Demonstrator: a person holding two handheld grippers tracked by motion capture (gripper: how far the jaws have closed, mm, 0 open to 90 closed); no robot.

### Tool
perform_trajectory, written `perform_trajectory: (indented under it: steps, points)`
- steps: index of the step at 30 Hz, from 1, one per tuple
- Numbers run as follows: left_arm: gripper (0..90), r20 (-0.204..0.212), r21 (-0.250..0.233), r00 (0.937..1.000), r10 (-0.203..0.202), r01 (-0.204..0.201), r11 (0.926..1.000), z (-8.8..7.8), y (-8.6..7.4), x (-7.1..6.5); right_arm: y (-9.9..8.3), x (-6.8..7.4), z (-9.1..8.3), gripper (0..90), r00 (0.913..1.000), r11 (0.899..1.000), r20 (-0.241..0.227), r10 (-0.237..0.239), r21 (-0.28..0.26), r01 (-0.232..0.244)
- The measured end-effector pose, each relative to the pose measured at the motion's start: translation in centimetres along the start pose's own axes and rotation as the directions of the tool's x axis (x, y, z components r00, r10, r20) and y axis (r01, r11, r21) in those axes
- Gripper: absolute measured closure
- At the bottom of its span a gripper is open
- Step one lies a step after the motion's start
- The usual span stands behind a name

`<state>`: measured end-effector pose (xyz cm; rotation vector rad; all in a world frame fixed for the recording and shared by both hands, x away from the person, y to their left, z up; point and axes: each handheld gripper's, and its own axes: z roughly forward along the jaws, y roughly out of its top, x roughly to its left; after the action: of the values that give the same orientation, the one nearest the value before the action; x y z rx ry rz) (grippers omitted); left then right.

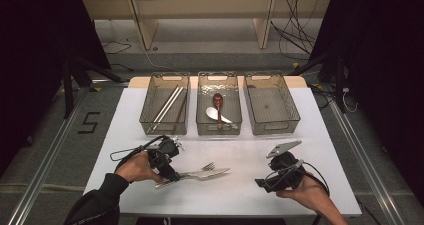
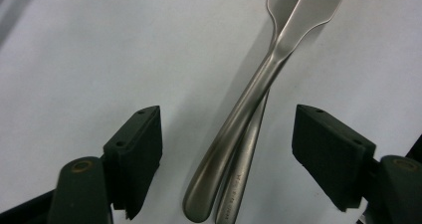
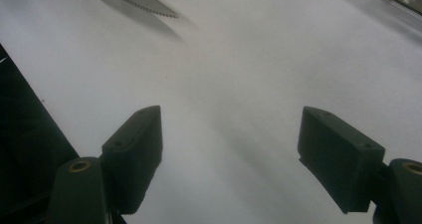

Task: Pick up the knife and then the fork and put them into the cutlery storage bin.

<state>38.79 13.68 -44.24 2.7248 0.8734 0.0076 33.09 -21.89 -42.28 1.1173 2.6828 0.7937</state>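
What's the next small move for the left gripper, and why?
Probably close the left gripper on one handle: its jaws stand open astride the crossed knife and fork handles, touching neither. The right bin holds no cutlery yet.

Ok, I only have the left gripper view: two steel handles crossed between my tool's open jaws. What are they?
Observer: A fork and a knife, lying together on the white table.
Operator: What's beyond them?
Observer: Three clear bins in a row; the right bin is empty.
Operator: And the other two?
Observer: The left bin holds chopsticks, the middle bin a brown spoon and a white spoon.
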Motion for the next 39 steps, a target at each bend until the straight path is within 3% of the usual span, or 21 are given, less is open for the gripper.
perform_trajectory:
  steps: [12, 16, 30, 35, 38, 39]
  points:
    - [24.7, 0.002, 0.015, 0.9969, 0.078, -0.078, 0.9968, 0.9, 0.1, 0.1, 0.0, -0.1, 0.1, 26.6, 1.0000, 1.000, -0.003, 0.003, 0.003, -0.003]
    - [25.4, 0.007, 0.021, 0.9964, 0.084, -0.084, 0.9962, 1.2, 0.1, 0.2, 0.0, -0.1, 0.0, 26.6, 1.0000, 1.000, -0.001, 0.002, 0.002, -0.002]
    - [45.0, 0.043, 0.057, 0.9845, 0.170, -0.172, 0.9834, 1.9, 0.4, 0.2, 0.0, -0.1, 0.0, 26.6, 1.0000, 1.000, 0.000, 0.000, 0.002, 0.000]
    - [52.3, 0.054, 0.042, 0.9808, 0.187, -0.190, 0.9810, 2.0, 0.5, 0.1, 0.0, -0.1, 0.0, 26.6, 1.0000, 1.000, -0.001, 0.001, 0.003, -0.001]
    - [55.2, 0.042, 0.067, 0.9724, 0.229, -0.232, 0.9704, 2.1, 0.8, -0.2, 0.0, -0.1, 0.0, 26.7, 1.0000, 1.000, -0.001, 0.000, 0.005, 0.000]
    - [55.6, 0.039, 0.068, 0.9721, 0.231, -0.233, 0.9700, 2.2, 0.8, -0.2, 0.0, -0.1, 0.0, 26.7, 1.0000, 1.000, -0.004, -0.001, 0.006, 0.001]
